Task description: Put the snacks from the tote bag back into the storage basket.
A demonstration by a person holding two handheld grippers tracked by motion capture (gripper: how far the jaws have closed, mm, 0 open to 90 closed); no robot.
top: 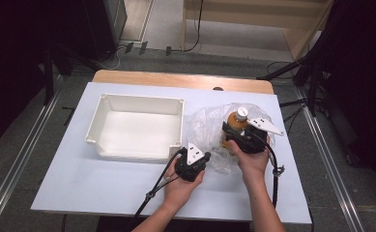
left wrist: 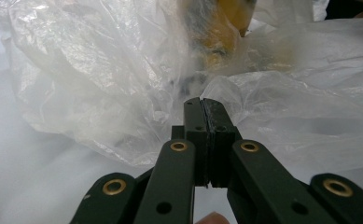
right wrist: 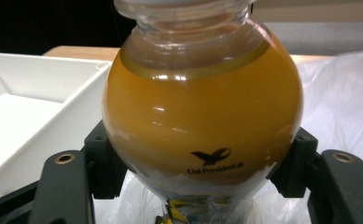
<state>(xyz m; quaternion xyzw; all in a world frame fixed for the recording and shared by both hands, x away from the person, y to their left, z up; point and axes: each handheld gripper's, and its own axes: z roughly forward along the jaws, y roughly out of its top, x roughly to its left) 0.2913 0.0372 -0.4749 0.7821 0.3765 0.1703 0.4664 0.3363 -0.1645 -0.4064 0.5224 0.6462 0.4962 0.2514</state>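
High view: the bottle [top: 237, 126] stands in the plastic bag [top: 209, 126], right of the white tray [top: 103, 123]. Left gripper view: left tongs [left wrist: 205, 105] pressed together on the bag's film. Right gripper view: right tongs [right wrist: 200, 154] pinching the bottle. Probably lifting it out comes next, toward the tray.

A bottle [right wrist: 202, 116] of orange drink stands upright, round-bellied and clear, with a white cap [top: 242, 113] and a small black bird logo on its front. It rises out of a crumpled clear plastic bag [top: 206, 129] lying on the table [top: 79, 179] just right of a white tray [top: 136, 126], which is empty and shallow, open side up.
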